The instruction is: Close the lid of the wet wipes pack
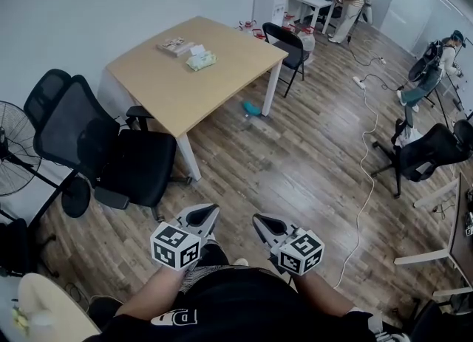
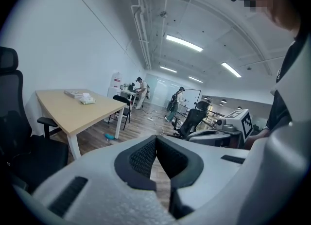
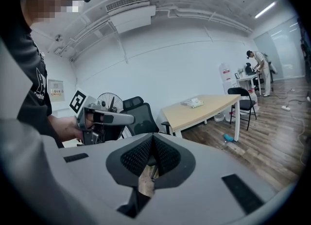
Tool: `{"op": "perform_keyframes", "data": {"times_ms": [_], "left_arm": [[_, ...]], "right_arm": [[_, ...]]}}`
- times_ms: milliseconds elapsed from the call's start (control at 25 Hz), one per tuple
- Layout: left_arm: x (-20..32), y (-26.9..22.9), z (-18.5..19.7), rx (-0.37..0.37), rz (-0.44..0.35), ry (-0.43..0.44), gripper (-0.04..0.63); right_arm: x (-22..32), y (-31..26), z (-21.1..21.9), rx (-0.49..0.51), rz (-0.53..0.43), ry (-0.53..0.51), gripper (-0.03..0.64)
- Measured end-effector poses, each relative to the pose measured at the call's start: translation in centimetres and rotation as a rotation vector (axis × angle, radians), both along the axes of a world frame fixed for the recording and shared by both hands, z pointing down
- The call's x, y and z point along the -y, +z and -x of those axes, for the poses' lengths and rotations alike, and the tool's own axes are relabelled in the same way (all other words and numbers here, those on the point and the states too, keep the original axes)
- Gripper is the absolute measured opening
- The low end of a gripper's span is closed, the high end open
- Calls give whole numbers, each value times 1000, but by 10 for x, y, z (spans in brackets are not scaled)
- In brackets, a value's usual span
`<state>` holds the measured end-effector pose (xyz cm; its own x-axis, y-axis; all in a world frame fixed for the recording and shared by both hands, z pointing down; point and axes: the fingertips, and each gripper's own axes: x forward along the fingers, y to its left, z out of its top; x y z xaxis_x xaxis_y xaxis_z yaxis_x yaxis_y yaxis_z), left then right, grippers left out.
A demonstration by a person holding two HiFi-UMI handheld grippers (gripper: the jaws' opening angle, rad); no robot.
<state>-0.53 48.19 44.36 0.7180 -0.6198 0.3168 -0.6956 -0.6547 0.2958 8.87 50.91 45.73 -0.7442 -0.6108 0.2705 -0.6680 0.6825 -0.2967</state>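
**A:** We're well apart from the table [image 1: 166,89]. That's probably why the left hand-held gripper [image 1: 210,215] and right hand-held gripper [image 1: 260,222] sit low by our body, each pressed together on nothing.

**B:** And the wet wipes pack [image 1: 201,60]?

**A:** It's flat near the table's far corner, just beside a stack of papers [image 1: 175,46]. Its long axis runs roughly across our view. The lid is too small to read, so we can't tell which way it faces.
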Motion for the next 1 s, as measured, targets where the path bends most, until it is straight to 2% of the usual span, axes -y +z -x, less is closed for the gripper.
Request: {"op": "perform_keyframes", "data": {"times_ms": [360,1000], "left_arm": [[27,15,-1,-4,30,14,17],[164,12,16,-22,37,37,17]], "right_arm": [[28,9,0,-5,25,14,3],[159,14,17,-37,64,28,2]]}}
